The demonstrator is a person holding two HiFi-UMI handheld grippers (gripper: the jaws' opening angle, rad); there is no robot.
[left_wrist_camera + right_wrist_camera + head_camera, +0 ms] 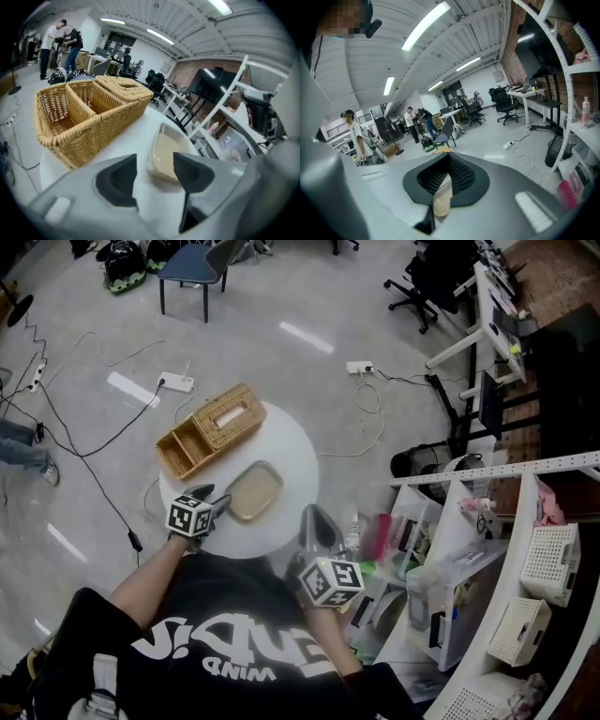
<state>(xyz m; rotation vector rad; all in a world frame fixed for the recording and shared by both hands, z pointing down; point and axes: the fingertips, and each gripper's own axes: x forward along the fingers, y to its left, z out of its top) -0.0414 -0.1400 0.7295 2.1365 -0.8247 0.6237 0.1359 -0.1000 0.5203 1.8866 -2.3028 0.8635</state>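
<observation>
– Tray [254, 491]: where is it, and where to grip?
– Flat on the round white table [292, 454], just beside the wicker basket [208, 427], not touching it. Looks like thin beige plastic, so probably light, fairly stiff, smooth and slippery. I'd pinch the raised rim on the near edge, not the floor.
– Jaws?
– Left gripper [214, 499]: apart, nothing between them, tray just ahead. Right gripper [319, 521]: together, clamping nothing I can see.
– View differences?
– Head view gives the layout, with the right gripper at the table's near edge. Left gripper view shows the rim height and the basket's open compartments. Right gripper view is mostly room, with only a beige sliver through the jaw gap.
</observation>
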